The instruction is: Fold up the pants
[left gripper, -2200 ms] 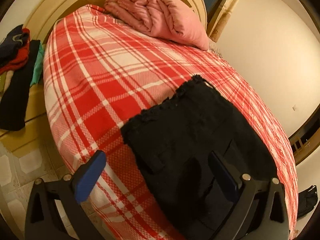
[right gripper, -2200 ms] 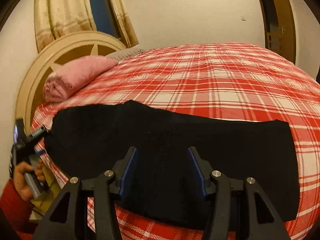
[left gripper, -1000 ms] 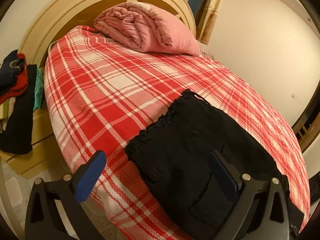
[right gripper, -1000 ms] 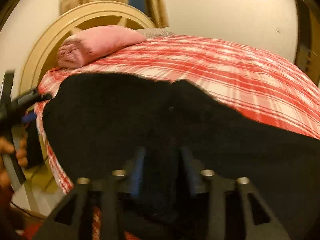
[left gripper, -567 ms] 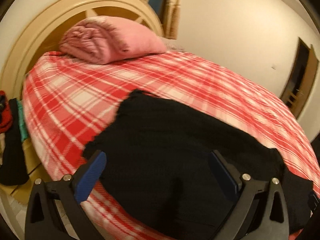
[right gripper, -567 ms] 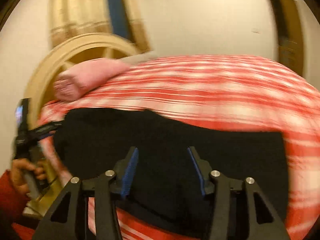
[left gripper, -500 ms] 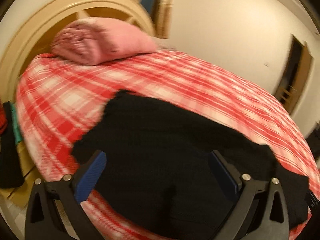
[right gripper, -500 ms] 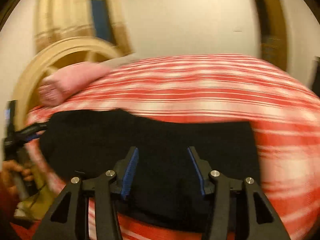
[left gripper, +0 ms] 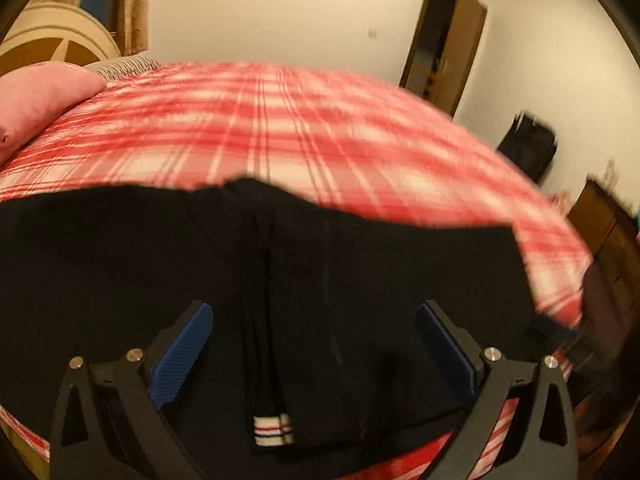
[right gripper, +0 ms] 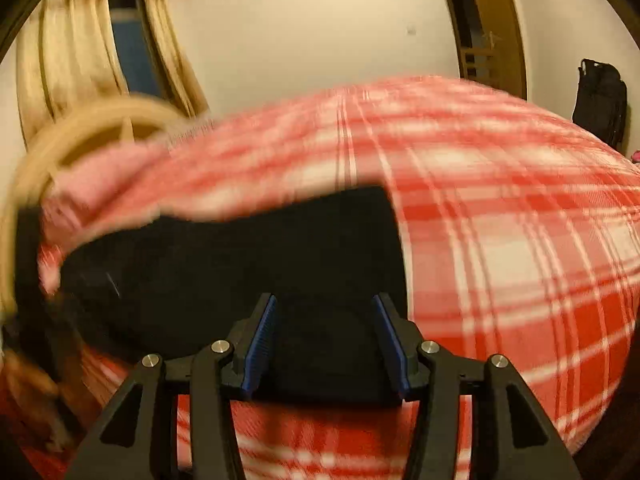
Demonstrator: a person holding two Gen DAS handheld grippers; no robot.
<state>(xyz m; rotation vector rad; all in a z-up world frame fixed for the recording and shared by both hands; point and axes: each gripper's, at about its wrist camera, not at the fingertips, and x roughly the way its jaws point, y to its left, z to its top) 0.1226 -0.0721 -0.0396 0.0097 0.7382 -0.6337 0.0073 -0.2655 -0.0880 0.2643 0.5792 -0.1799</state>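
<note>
We see one pair of black pants (left gripper: 360, 288), soft matte cloth with a striped white-and-red tab, lying flat along the near edge of the bed's red-and-white plaid blanket (left gripper: 280, 128). Our left gripper (left gripper: 314, 344) is spread wide over it, gripping nothing. Our right gripper (right gripper: 326, 340), ribbed blue pads half apart, holds nothing. One pink pillow (left gripper: 36, 96) sits at the headboard end.
</note>
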